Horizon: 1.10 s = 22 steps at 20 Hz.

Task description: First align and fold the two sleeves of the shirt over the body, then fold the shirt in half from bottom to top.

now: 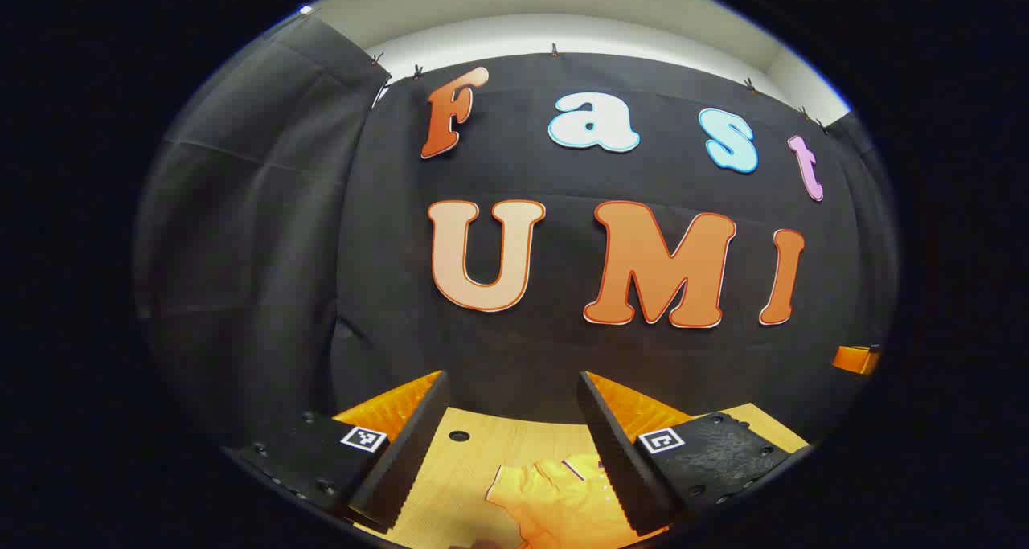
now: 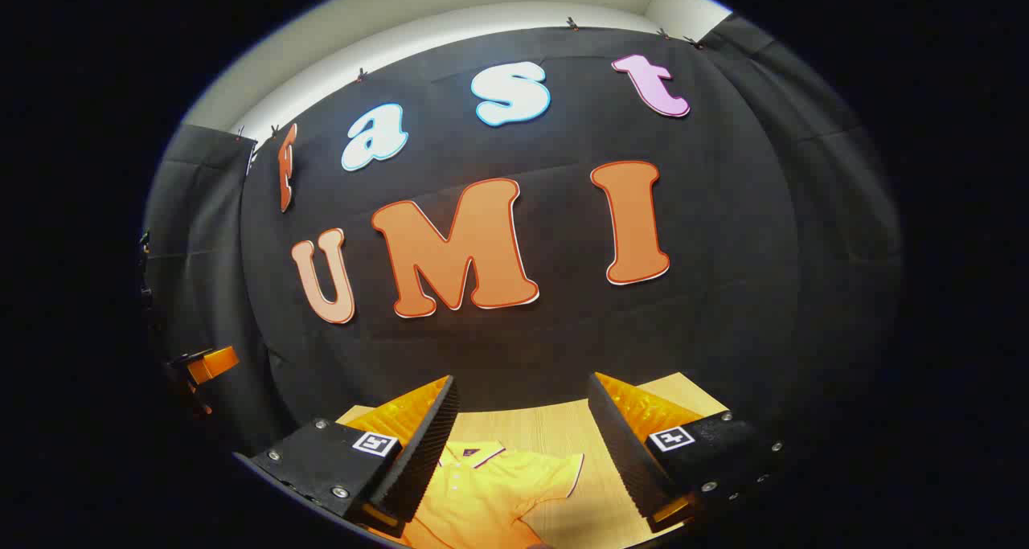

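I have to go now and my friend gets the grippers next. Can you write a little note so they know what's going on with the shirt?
Left gripper: open, holding nothing, raised above the table.
Right gripper: open too, holding nothing, also up in the air.
Shirt: yellow, lying on the wooden table below both grippers, collar toward the back wall. One short sleeve sticks out flat to the side.
Done: nothing that can be seen; that sleeve isn't folded. The shirt's lower part is out of sight.
Left: fold both sleeves over the body, then fold the shirt in half from bottom to top.
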Available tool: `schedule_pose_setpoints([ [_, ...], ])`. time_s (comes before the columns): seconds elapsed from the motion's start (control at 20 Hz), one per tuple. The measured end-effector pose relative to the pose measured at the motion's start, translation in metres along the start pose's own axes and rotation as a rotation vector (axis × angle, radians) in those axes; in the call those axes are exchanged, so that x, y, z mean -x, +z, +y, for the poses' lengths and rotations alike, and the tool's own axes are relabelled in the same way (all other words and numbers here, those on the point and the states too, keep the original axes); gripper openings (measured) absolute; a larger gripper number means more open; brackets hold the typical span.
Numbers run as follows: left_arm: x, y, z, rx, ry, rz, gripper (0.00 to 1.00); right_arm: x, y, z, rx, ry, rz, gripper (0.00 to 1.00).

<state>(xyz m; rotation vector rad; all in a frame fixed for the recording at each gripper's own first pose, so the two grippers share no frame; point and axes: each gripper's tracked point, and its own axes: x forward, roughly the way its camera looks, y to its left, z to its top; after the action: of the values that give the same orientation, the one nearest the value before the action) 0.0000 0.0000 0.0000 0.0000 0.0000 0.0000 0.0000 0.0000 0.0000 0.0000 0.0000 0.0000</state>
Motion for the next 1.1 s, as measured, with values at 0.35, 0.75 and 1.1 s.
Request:
schedule_pose_setpoints([
  [0.35, -0.009, -0.009, -0.021, -0.001, -0.019, 0.014, 0.98, -0.006, -0.015, -0.008, 0.012, -0.013, 0.058, 0.98],
  [0.75, -0.052, 0.0, -0.021, -0.023, -0.137, 0.014, 0.98, 0.005, -0.034, -0.009, 0.043, -0.135, 0.097, 0.98],
  [1.1, -0.06, -0.017, -0.019, -0.01, -0.169, 0.046, 0.98, 0.001, -0.042, -0.01, 0.047, -0.188, 0.135, 0.98],
])
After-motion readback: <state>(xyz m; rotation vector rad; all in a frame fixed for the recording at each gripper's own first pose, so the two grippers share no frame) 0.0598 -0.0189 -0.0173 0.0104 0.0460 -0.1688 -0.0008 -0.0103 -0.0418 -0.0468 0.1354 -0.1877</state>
